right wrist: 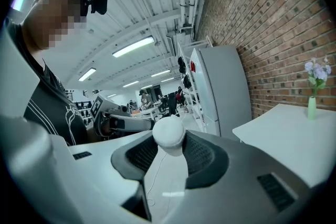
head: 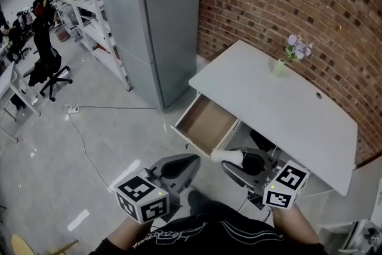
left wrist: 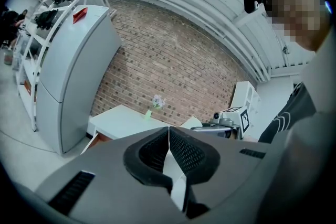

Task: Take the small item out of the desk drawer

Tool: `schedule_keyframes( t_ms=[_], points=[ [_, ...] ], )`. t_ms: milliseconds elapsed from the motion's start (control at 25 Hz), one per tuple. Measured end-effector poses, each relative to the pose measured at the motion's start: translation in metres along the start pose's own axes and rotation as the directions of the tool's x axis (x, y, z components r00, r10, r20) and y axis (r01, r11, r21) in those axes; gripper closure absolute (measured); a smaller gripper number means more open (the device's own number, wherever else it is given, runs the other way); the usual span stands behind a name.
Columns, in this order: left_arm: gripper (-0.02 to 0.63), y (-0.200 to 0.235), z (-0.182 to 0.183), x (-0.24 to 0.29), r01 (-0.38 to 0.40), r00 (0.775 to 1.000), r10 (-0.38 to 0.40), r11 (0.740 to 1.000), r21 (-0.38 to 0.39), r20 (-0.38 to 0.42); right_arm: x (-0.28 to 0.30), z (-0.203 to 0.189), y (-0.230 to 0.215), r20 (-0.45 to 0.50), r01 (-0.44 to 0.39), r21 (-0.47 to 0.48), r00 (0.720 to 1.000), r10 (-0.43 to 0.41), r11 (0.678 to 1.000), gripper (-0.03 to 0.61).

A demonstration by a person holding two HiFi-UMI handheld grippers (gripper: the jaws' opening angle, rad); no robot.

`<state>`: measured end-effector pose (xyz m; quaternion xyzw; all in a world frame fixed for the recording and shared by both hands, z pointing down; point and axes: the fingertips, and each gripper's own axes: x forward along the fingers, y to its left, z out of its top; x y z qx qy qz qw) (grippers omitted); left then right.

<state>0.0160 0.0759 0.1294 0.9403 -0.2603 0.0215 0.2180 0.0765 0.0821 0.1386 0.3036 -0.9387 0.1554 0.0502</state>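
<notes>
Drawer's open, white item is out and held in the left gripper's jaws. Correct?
Wrong gripper. The drawer is open and the white item is out, but it is held in the jaws of the right gripper, as the right gripper view shows. The left gripper has its jaws together with nothing between them.

Left gripper (left wrist: 169, 132) and right gripper (right wrist: 169, 145): grey shells, black ribbed pads (left wrist: 191, 152), each with a white cube (head: 142, 196) of black square markers. Black top (head: 197, 237), white print.
</notes>
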Motion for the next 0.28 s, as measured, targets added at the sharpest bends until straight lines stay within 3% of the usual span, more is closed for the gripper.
schedule_keyframes(
  t_ms=[280],
  points=[
    [0.591, 0.0051, -0.0067, -0.0020, -0.013, 1.000, 0.012, 0.999, -0.030, -0.019, 0.0046, 0.0023, 0.0057, -0.023, -0.003, -0.022, 1.000, 0.003, 1.000, 0.426]
  ],
)
